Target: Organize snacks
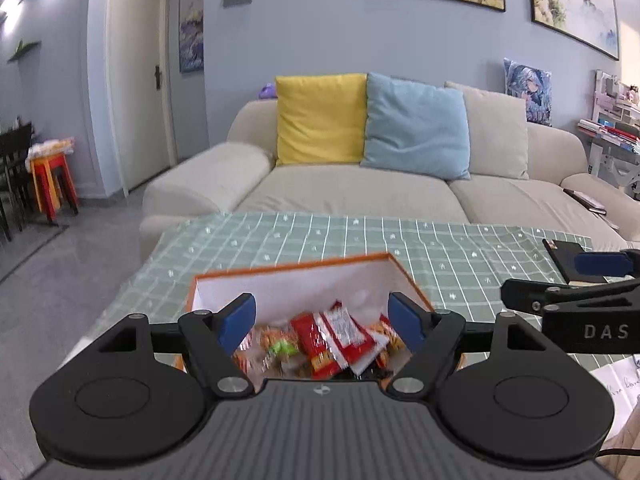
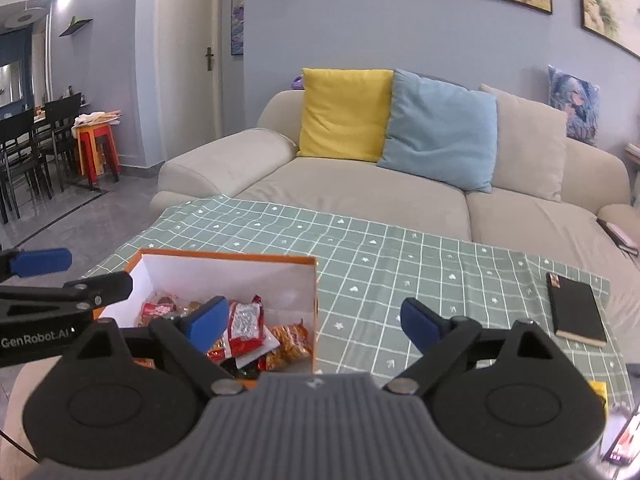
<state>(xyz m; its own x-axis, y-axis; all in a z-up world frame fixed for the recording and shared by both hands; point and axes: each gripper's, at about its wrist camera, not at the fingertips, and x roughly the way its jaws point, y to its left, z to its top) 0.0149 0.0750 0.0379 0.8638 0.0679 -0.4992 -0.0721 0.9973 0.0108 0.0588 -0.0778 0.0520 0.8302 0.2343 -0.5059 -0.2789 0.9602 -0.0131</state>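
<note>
An orange box with white inside walls point(image 1: 280, 280) point(image 2: 224, 276) sits on the green checked tablecloth. It holds several snack packets, mostly red ones point(image 1: 336, 336) point(image 2: 244, 328) and orange ones point(image 2: 294, 340). My left gripper point(image 1: 322, 322) is open and empty, hovering just above the box. My right gripper point(image 2: 314, 324) is open and empty, to the right of the box over its right wall. Each gripper shows at the edge of the other's view, the right point(image 1: 600, 268) and the left point(image 2: 40, 264).
A black notebook point(image 2: 576, 308) point(image 1: 568, 260) lies on the table's right side. A yellow item point(image 2: 600, 394) and a phone-like object point(image 2: 624, 440) sit at the near right edge. A beige sofa point(image 2: 360, 188) with cushions stands behind the table. Chairs and stools point(image 2: 96, 148) stand far left.
</note>
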